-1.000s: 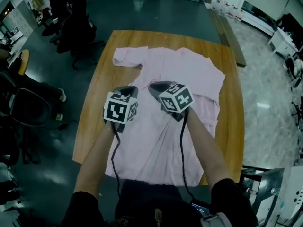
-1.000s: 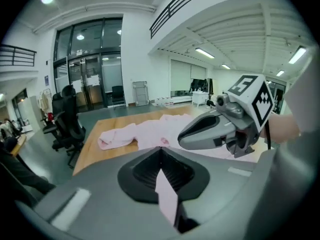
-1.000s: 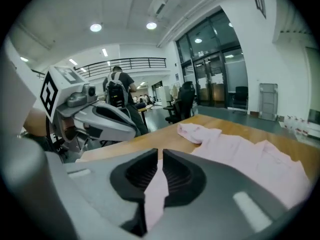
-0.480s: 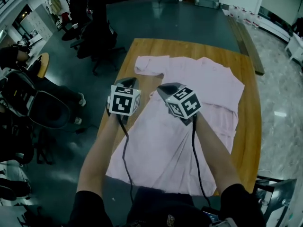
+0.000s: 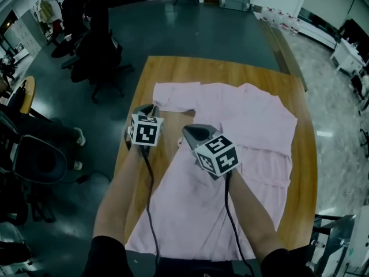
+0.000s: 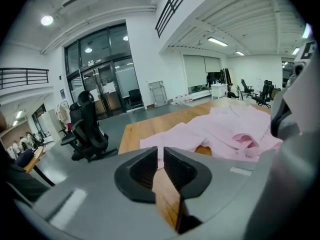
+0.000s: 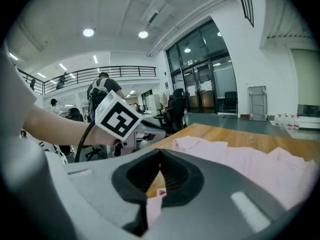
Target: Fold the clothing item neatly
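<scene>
Moved left off the pale pink cotton shirt (image 5: 248, 131) spread on the tan wooden table (image 5: 173, 68), left gripper (image 6: 160, 154) has jaws just parting, empty; right gripper (image 7: 160, 156) clenches the shirt's left edge; pinch far-left sleeve (image 5: 176, 96) squarely, then fold inward.

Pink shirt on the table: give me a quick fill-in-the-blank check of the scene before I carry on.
The pink fabric shirt lies spread on a ___ table.
The right gripper has its jaws ___ on a bit of the shirt.
In the head view, the black office chair stands to the table's ___.
Missing words: wooden; shut; left.
</scene>
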The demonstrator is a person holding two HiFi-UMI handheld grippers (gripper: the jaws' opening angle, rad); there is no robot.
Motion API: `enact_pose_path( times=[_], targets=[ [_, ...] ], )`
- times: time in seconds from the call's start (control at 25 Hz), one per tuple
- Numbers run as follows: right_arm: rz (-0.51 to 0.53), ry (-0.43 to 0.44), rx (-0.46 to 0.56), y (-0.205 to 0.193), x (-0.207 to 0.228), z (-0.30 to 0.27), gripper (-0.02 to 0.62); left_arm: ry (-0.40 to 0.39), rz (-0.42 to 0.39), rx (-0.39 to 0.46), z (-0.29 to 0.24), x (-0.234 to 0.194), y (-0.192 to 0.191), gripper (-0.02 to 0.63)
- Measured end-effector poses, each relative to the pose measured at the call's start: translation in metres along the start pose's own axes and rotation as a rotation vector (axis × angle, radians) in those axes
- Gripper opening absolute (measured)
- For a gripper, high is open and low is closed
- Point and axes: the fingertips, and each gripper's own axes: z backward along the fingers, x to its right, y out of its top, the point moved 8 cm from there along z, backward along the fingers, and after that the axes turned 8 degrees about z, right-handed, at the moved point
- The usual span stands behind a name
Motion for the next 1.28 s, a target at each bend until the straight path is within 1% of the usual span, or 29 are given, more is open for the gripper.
enact_pose_path(
  times=[0.12, 0.2, 0.28, 0.36, 0.48, 0.52, 0.56, 0.6, 0.72, 0.76, 0.92, 1.04, 1.16, 1.28],
  targets=[
    [-0.016, -0.012, -0.034, -0.02, 0.005, -0.016, 0.003, 0.004, 0.0, -0.005, -0.038, -0.013, -0.01, 0.084],
    [-0.036, -0.019, -0.051, -0.032, 0.007, -0.023, 0.003, 0.002, -0.009, -0.009, -0.059, -0.019, -0.018, 0.135],
    [-0.053, -0.026, -0.063, -0.04, 0.009, -0.026, 0.003, -0.014, -0.018, -0.017, -0.078, -0.023, -0.023, 0.179],
    [-0.063, -0.034, -0.072, -0.047, 0.011, -0.028, 0.003, -0.041, -0.034, -0.03, -0.095, -0.025, -0.028, 0.198],
    [-0.069, -0.048, -0.087, -0.056, 0.014, -0.028, 0.003, -0.056, -0.076, -0.048, -0.116, -0.024, -0.033, 0.196],
    [-0.071, -0.054, -0.092, -0.059, 0.015, -0.026, 0.003, -0.048, -0.087, -0.052, -0.12, -0.025, -0.034, 0.177],
    [-0.073, -0.06, -0.097, -0.061, 0.015, -0.024, 0.003, -0.037, -0.09, -0.049, -0.121, -0.026, -0.034, 0.075],
    [-0.075, -0.066, -0.101, -0.063, 0.016, -0.022, 0.003, -0.029, -0.08, -0.038, -0.12, -0.026, -0.031, 0.038],
    [-0.092, -0.077, -0.103, -0.068, 0.018, -0.014, 0.003, -0.043, -0.013, 0.031, -0.103, -0.017, -0.014, 0.035],
    [-0.101, -0.077, -0.098, -0.069, 0.017, -0.012, 0.003, -0.05, -0.006, 0.059, -0.095, -0.011, -0.005, 0.035],
    [-0.127, -0.07, -0.06, -0.064, 0.011, 0.003, 0.003, -0.071, -0.027, 0.176, -0.056, 0.015, 0.037, 0.035],
    [-0.137, -0.07, -0.039, -0.066, 0.009, 0.021, 0.003, -0.117, -0.033, 0.254, -0.033, 0.04, 0.063, 0.036],
    [-0.149, -0.083, -0.024, -0.073, 0.011, 0.042, 0.003, -0.151, -0.079, 0.334, -0.018, 0.072, 0.083, 0.037],
    [-0.163, -0.119, -0.011, -0.08, 0.018, 0.07, 0.003, -0.198, -0.131, 0.392, -0.01, 0.112, 0.101, 0.037]
  ],
)
